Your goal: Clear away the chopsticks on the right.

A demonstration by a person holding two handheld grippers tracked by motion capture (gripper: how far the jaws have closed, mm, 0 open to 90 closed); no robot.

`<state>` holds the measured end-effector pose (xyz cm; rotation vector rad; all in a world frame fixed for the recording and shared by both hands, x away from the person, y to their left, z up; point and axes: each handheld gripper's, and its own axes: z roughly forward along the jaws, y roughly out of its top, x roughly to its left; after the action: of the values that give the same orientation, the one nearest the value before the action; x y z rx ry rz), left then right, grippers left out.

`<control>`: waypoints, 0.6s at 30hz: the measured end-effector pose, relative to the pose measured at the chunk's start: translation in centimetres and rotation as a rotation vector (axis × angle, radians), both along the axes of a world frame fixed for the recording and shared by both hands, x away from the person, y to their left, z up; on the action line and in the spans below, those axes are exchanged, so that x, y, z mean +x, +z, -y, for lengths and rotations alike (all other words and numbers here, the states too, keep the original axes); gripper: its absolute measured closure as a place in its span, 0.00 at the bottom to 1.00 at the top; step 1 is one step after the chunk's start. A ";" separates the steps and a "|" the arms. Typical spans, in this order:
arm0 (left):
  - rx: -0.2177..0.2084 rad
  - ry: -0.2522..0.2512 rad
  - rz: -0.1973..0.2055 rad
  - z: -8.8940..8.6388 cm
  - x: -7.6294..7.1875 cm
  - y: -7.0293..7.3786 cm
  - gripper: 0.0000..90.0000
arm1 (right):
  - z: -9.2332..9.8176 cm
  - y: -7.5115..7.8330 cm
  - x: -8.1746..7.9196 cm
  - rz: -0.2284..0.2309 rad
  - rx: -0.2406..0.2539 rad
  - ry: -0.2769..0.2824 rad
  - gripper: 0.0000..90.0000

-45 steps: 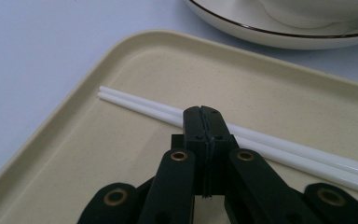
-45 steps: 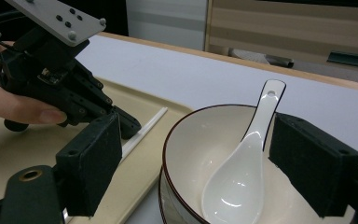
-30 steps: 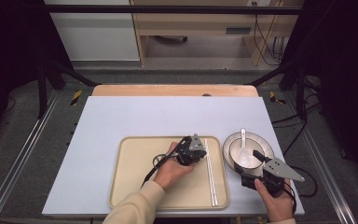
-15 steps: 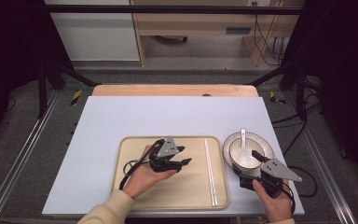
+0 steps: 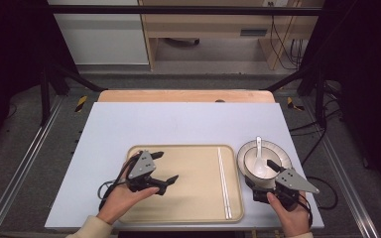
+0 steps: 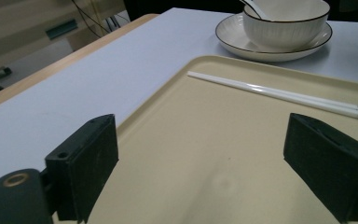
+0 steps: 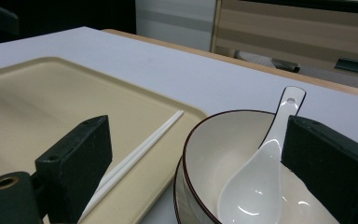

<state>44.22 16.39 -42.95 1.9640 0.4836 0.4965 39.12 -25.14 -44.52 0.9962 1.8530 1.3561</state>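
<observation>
A: From the high view, where do the hands sit?

B: The left hand (image 5: pixel 124 196) comes in from the bottom edge, palm under the left gripper (image 5: pixel 167 167), which hangs over the left half of the beige tray (image 5: pixel 188 210) and points to the right across it. Its jaws have just been opening and stand wide apart with nothing between them. The white chopsticks (image 5: pixel 224 181) lie side by side along the tray's right edge, well apart from that gripper.

A: And the right?

B: The right hand (image 5: pixel 288 218) grips the right gripper (image 5: pixel 260 171) at the table's near right corner, aimed up at the bowl (image 5: pixel 273 153). The bowl stands on a plate (image 5: pixel 241 157) just beside the tray, with a white spoon (image 5: pixel 259 157) in it.

A: What does the left gripper view give?

B: Two black jaws spread low over bare tray (image 6: pixel 205 154); chopsticks (image 6: pixel 284 95) lie ahead, bowl (image 6: pixel 286 23) and plate (image 6: pixel 261 46) beyond.

A: The right gripper view?

B: Jaws released, either side of the bowl's (image 7: pixel 205 149) near rim. The spoon (image 7: pixel 256 182) lies just beside the right jaw; whether they touch I cannot tell. Chopsticks (image 7: pixel 140 149) run by the left jaw on the tray (image 7: pixel 51 98).
</observation>
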 end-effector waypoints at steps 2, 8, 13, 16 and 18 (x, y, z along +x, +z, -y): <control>-0.023 0.023 0.012 -1.7 -0.4 0.1 0.07 | -0.1 0.0 0.0 -0.004 0.003 0.000 0.09; -0.082 0.112 0.052 -6.6 -1.3 0.2 0.05 | -0.1 -0.1 0.1 -0.004 0.004 0.002 0.09; -0.138 0.202 0.079 -10.3 -2.0 -0.2 0.04 | -0.2 -0.1 0.1 -0.004 0.007 -0.001 0.08; -0.160 0.229 0.093 -11.9 -2.4 -0.5 0.04 | -0.2 -0.2 0.1 -0.004 0.008 -0.002 0.09; -0.175 0.235 0.107 -12.8 -2.7 -0.7 0.04 | -0.2 -0.2 0.1 -0.003 0.010 -0.002 0.08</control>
<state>41.53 29.17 -43.62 1.7132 0.6705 0.6805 39.24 -24.97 -44.68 1.0058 1.8488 1.3646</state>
